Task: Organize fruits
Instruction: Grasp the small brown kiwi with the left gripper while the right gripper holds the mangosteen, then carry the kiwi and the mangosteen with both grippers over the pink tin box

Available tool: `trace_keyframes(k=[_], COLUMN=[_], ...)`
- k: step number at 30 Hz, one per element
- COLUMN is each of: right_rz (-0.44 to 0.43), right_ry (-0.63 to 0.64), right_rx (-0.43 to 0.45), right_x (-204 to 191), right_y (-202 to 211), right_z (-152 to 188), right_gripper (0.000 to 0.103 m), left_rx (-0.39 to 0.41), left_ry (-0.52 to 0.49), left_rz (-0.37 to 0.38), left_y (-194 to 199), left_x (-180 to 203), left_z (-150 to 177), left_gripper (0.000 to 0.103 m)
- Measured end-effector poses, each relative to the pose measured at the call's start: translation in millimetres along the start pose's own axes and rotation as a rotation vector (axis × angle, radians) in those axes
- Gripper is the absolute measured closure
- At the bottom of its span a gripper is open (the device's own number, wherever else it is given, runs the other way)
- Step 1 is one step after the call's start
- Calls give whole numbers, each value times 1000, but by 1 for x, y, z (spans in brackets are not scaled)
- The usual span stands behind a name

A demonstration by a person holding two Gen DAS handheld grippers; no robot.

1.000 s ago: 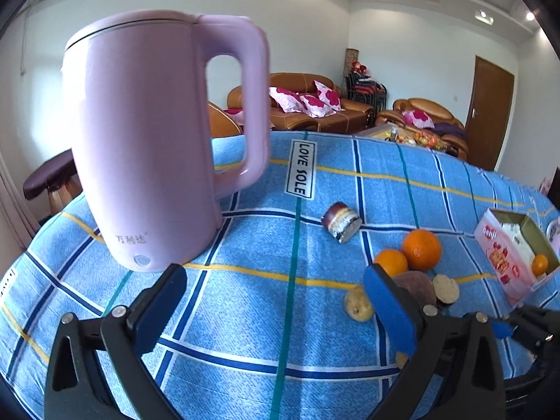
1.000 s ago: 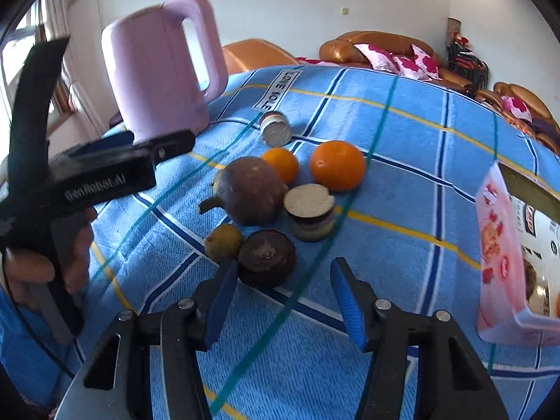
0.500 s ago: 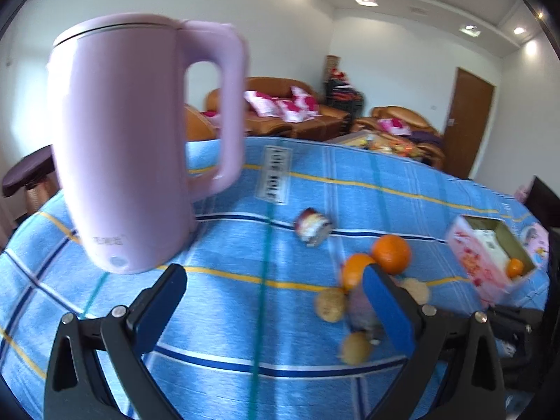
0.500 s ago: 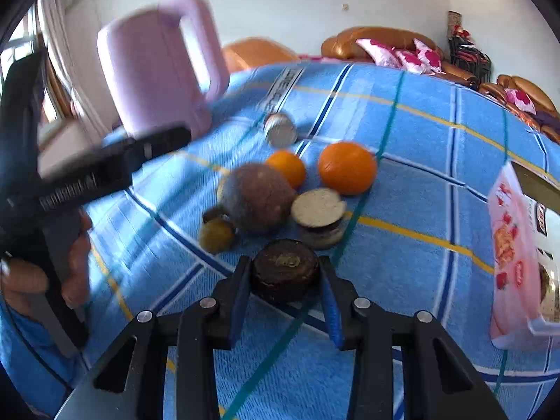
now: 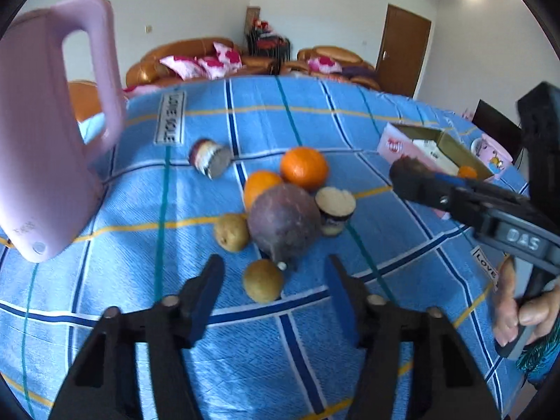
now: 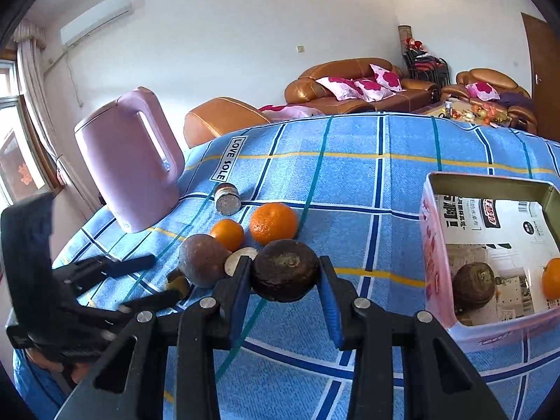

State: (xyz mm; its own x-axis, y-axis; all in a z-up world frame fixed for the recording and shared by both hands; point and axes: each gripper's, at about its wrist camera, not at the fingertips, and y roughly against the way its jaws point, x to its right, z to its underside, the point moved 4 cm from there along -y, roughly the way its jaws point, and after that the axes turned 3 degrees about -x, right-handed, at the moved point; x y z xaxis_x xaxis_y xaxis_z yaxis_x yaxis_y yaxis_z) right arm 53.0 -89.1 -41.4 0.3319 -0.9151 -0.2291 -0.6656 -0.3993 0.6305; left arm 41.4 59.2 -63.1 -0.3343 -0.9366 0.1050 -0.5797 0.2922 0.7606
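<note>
My right gripper [image 6: 284, 278] is shut on a dark brown round fruit [image 6: 285, 269] and holds it above the blue cloth, left of the pink box [image 6: 434, 255]. The box holds a brown fruit [image 6: 472, 285] and an orange [image 6: 552, 282]. My left gripper [image 5: 274, 285] is open, its jaws either side of a small yellow-brown fruit [image 5: 263, 280]. Beyond it lie a large purple-brown fruit [image 5: 283, 222], another small yellow-brown fruit [image 5: 231, 232], two oranges [image 5: 303, 168] [image 5: 260, 185] and a cut half fruit [image 5: 335, 204]. The right gripper also shows in the left wrist view [image 5: 407, 175].
A pink kettle [image 6: 129, 161] stands at the left on the blue checked tablecloth [image 6: 350, 175]. A small jar [image 6: 227, 198] lies on its side near the oranges. A pink mug [image 5: 491, 152] stands beyond the box. Sofas stand behind the table.
My right gripper closed on the dark brown fruit and lifted it off the cloth towards the box. My left gripper moved right and forward to the small yellow-brown fruit, staying open.
</note>
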Motion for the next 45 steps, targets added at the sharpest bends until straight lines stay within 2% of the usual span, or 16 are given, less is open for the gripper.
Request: trace_keyframes(k=[2,4,6,9,12,16,19,22,26,30,36,45], right_rz=[-5,-12,-19,-14,-3,22,31,35,63,92,107,146], right_ry=[9,12,13,19,24,29,25,27,49,66,87,115], right_rx=[5,5,-2,-5,0,15,30,42,82,107,122,139], right_x=[-2,-3,-4,-4,-3,0,2,2,-1,-2,-5,-7], right_y=[2,3,2,2,3,5,7,9,15,18,19,20], right_z=[-1,0,0,2,2,1,-1,-1,-3,-4,-3,-2], right_gripper=[63,63,63,63,63,63,63,63,63,63,63,63], left_rx=[-30,-56,-54,-57,-57,-52,-33,31,141,202,261,262], left_ry=[46,85,96,73,67,87,101,145,277,368,366,372], left_rz=[21,7,12,-23,-34,-31,-69,-98,-141,-208,-327,-404], left_y=[-7,-13,-13,-15,-15,-11,-5,7,28,40,53,53], left_x=[-6,-13,-16,-11,-11,-13,-17,-24,-45,-59,-55,-56], left_z=[0,0,1,1,1,2,3,3,7,11,12,12], left_gripper=[55,65,65,66,77,77,77,77,77,77,77,77])
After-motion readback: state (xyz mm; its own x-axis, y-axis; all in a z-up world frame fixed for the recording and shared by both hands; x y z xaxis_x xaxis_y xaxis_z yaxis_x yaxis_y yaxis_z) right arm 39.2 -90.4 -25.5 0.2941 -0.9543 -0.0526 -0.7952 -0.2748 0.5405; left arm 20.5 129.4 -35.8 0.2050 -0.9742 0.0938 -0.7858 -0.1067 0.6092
